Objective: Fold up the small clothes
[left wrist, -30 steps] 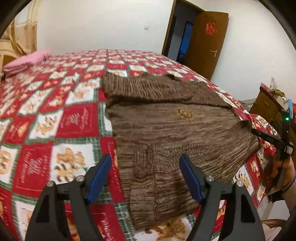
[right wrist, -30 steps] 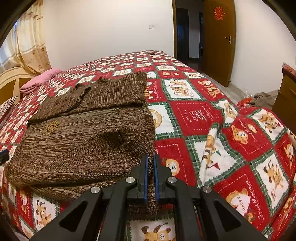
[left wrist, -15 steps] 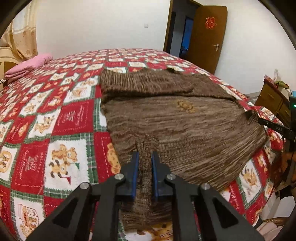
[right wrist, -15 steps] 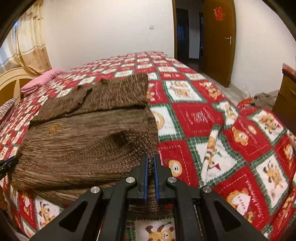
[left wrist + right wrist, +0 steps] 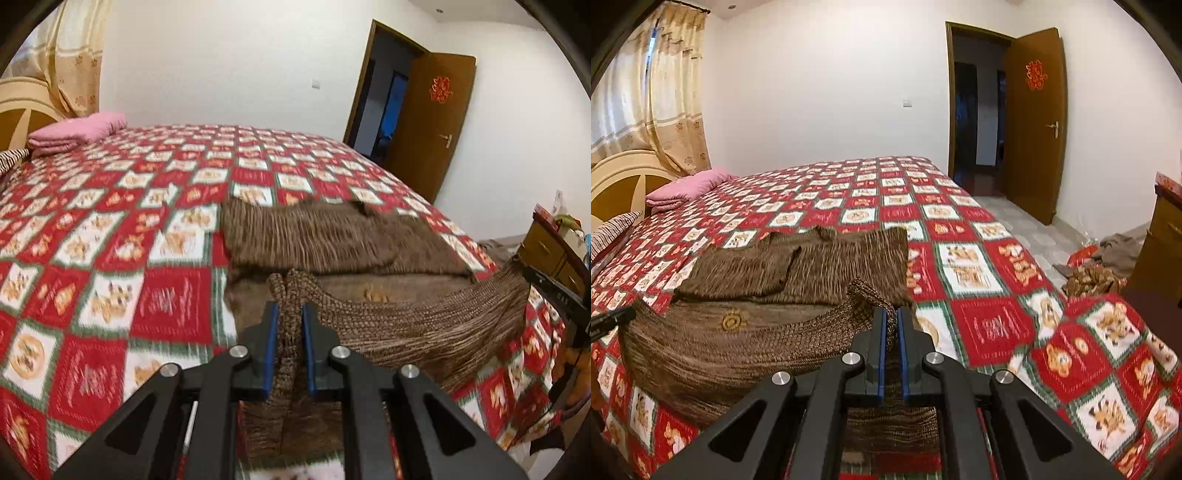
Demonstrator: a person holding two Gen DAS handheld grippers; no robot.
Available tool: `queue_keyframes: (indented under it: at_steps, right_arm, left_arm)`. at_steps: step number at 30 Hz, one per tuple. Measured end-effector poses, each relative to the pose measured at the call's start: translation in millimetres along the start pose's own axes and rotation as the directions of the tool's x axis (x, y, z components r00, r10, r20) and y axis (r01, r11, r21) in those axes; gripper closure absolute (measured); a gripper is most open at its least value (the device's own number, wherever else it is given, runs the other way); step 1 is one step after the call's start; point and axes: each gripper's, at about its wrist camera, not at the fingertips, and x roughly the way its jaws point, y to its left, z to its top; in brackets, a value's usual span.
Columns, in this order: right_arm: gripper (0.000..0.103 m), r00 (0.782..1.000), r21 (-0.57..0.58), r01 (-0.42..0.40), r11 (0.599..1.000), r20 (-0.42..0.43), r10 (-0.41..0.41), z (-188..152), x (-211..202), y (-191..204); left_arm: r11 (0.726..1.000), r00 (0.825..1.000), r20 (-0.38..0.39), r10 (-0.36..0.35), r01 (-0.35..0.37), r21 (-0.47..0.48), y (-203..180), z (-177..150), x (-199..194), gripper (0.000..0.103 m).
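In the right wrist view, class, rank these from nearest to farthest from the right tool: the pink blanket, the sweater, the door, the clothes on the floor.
1. Sweater: pinched in the right tool, bed's near edge.
2. Clothes on the floor: right, beside the bed.
3. Pink blanket: far left, by the headboard.
4. Door: far right wall, open.

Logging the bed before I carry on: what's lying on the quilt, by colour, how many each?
Brown: 1, sweater, hem lifted, held in left gripper and right gripper
Pink: 1, folded bedding
Striped: 1, pillow
Total: 3
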Motion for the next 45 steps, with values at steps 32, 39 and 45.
queue_keyframes:
  at_steps: [32,39,45]
  right_arm:
    - [0.098,0.985,-0.001,0.11,0.994,-0.136,-0.109,87.8,255.1,-15.8]
    - [0.031,0.986,0.095,-0.111,0.989,-0.112,0.122,109.7,229.8,-21.9]
    - [0.082,0.956,-0.069,-0.092,0.993,-0.286,0.068,89.6,281.6,12.7]
  left_arm:
    - [0.967,0.962,-0.163,0.219,-0.237,-0.096,33.0,109.9,227.3,0.082]
    - [0.969,0.968,-0.162,0.191,-0.213,-0.13,38.0,104.8,221.8,0.071]
    - [0.968,0.972,-0.16,0.17,-0.195,-0.157,43.2,106.5,225.8,0.071]
